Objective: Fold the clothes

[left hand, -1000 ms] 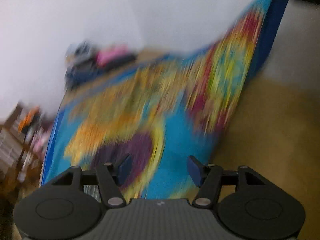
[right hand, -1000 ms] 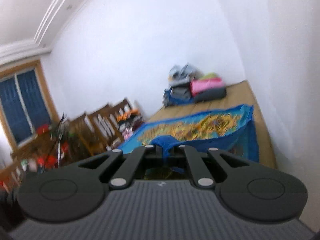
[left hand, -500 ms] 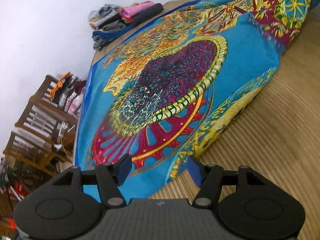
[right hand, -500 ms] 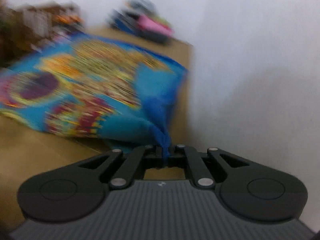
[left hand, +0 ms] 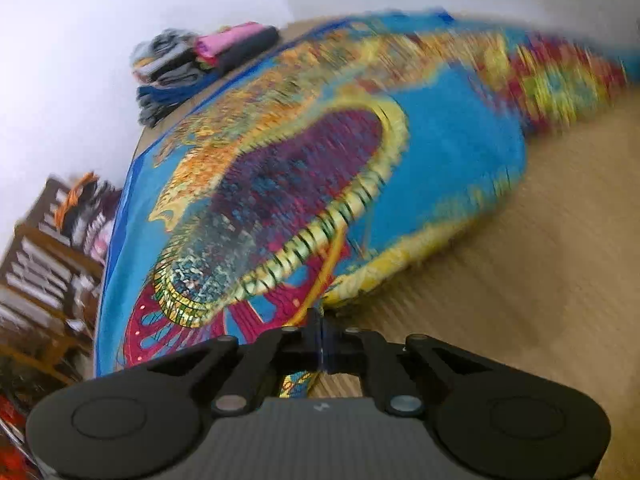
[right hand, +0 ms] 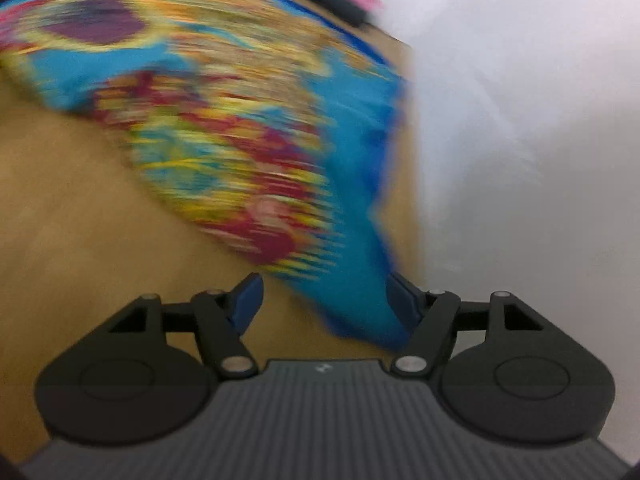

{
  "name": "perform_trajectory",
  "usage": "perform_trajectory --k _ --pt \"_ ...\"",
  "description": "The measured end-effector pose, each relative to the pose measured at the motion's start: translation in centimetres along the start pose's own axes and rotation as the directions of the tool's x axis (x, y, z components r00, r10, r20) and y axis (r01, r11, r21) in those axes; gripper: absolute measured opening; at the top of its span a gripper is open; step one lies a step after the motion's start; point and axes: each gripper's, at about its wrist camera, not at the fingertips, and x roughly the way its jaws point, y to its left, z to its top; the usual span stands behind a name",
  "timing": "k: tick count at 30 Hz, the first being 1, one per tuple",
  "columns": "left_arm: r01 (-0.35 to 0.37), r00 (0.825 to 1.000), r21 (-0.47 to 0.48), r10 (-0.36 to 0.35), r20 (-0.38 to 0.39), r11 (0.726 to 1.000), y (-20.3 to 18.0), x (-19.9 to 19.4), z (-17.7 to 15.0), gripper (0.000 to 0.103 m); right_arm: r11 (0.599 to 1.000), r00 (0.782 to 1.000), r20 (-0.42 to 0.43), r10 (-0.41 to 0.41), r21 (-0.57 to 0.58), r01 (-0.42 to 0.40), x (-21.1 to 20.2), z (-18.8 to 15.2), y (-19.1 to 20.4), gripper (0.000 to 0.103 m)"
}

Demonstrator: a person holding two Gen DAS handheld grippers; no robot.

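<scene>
Lying across the tan woven mat (left hand: 540, 280), the bright blue patterned cloth (left hand: 440, 152) is being pinched at its near edge by the left gripper (left hand: 320, 332), jaws closed tight. The right gripper (right hand: 320, 300) is gaping wide, a blue corner draping between its fingers. Folded clothes (left hand: 200, 60) are sitting far left by the wall.

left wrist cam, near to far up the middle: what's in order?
left gripper, jaws shut on the cloth edge → patterned blue cloth spread on the woven mat → pile of folded clothes → white wall
</scene>
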Motion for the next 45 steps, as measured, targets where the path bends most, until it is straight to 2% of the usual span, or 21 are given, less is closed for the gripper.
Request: perform_trajectory --k 4,8,9,10,11,12,15,18,19,20,21,22,23,24,26,28,31,34,38,41,45 --pt "-0.033 0.996 -0.171 0.046 0.075 0.985 3.8 -1.4 2.4 0.001 0.987 0.990 0.092 0.103 -0.129 -0.091 1.7 1.2 3.7 0.070" --pt "-0.077 0.987 -0.260 0.110 0.116 0.963 6.6 -2.3 4.3 0.001 0.991 0.986 0.115 0.117 -0.079 -0.108 5.3 3.6 3.3 0.069" --pt "-0.086 0.985 -0.277 0.123 0.119 0.957 7.2 -2.5 4.7 0.001 0.988 0.982 0.113 0.150 -0.057 -0.144 6.0 4.1 2.6 0.055" --pt "-0.093 0.983 -0.290 0.133 0.123 0.952 7.7 -2.7 5.2 0.001 0.982 0.977 0.103 0.186 -0.036 -0.183 6.6 4.5 1.9 0.014" --pt "-0.100 0.982 -0.296 0.143 0.127 0.950 8.2 -2.6 5.7 0.001 0.979 0.973 0.103 0.205 -0.009 -0.205 6.9 5.1 0.9 0.000" --pt "-0.109 0.979 -0.298 0.154 0.131 0.948 8.7 -2.4 6.4 0.001 0.978 0.972 0.119 0.205 0.022 -0.209 6.9 5.8 -0.3 0.005" --pt "-0.169 0.969 -0.303 0.214 0.123 0.938 9.8 0.4 9.9 0.001 0.967 0.961 0.206 0.183 0.138 -0.214 7.1 8.9 -5.0 0.005" --pt "-0.209 0.964 -0.300 0.248 0.097 0.931 10.3 2.8 11.6 0.010 0.987 0.970 0.235 0.058 0.134 -0.092 9.9 13.5 -8.1 0.011" --pt "-0.216 0.965 -0.296 0.250 0.084 0.931 10.4 3.4 11.6 0.010 0.990 0.975 0.223 -0.006 0.136 -0.025 11.2 15.0 -8.8 0.027" --pt "-0.222 0.965 -0.292 0.252 0.071 0.930 10.4 4.0 11.6 0.011 0.988 0.976 0.201 -0.087 0.146 0.058 12.6 16.4 -9.3 0.037" --pt "-0.228 0.965 -0.288 0.255 0.058 0.930 10.4 4.6 11.6 0.013 0.976 0.969 0.182 -0.165 0.172 0.134 13.6 17.3 -9.8 0.054" --pt "-0.234 0.965 -0.284 0.257 0.045 0.930 10.4 5.2 11.6 0.014 0.957 0.958 0.168 -0.230 0.217 0.192 13.8 17.6 -10.1 0.063" --pt "-0.241 0.965 -0.280 0.259 0.032 0.929 10.4 5.8 11.5 0.022 0.944 0.953 0.171 -0.251 0.260 0.201 13.6 17.3 -10.4 0.066" --pt "-0.247 0.965 -0.276 0.262 0.019 0.929 10.4 6.4 11.5 0.032 0.938 0.953 0.185 -0.241 0.297 0.179 13.0 16.6 -10.6 0.071" --pt "-0.259 0.964 -0.267 0.267 -0.007 0.928 10.4 7.5 11.5 0.039 0.933 0.961 0.196 -0.195 0.340 0.120 12.0 14.6 -10.7 0.071" --pt "-0.282 0.959 -0.262 0.282 -0.037 0.923 10.8 7.4 9.5 0.039 0.920 0.970 0.173 -0.172 0.381 0.095 11.0 12.3 -10.5 0.071" --pt "-0.330 0.944 -0.294 0.312 -0.108 0.897 12.1 6.5 5.9 0.039 0.905 0.986 0.152 -0.066 0.426 -0.005 9.9 9.3 -9.1 0.071" --pt "-0.377 0.926 -0.342 0.336 -0.173 0.861 13.2 5.3 2.5 0.042 0.914 0.985 0.171 0.031 0.395 -0.097 9.2 7.8 -6.2 0.071" --pt "-0.384 0.922 -0.401 0.320 -0.219 0.832 14.6 4.0 -0.3 0.047 0.964 0.983 0.182 0.029 0.254 -0.076 10.2 8.6 -3.2 0.071" --pt "-0.332 0.942 -0.412 0.274 -0.194 0.849 14.4 3.2 -1.0 0.048 0.974 0.983 0.180 0.024 0.218 -0.064 11.2 9.2 -2.4 0.071" --pt "-0.278 0.960 -0.303 0.258 -0.105 0.911 11.3 3.2 0.3 0.062 0.975 0.989 0.151 -0.001 0.221 -0.033 12.7 9.7 -2.4 0.071"
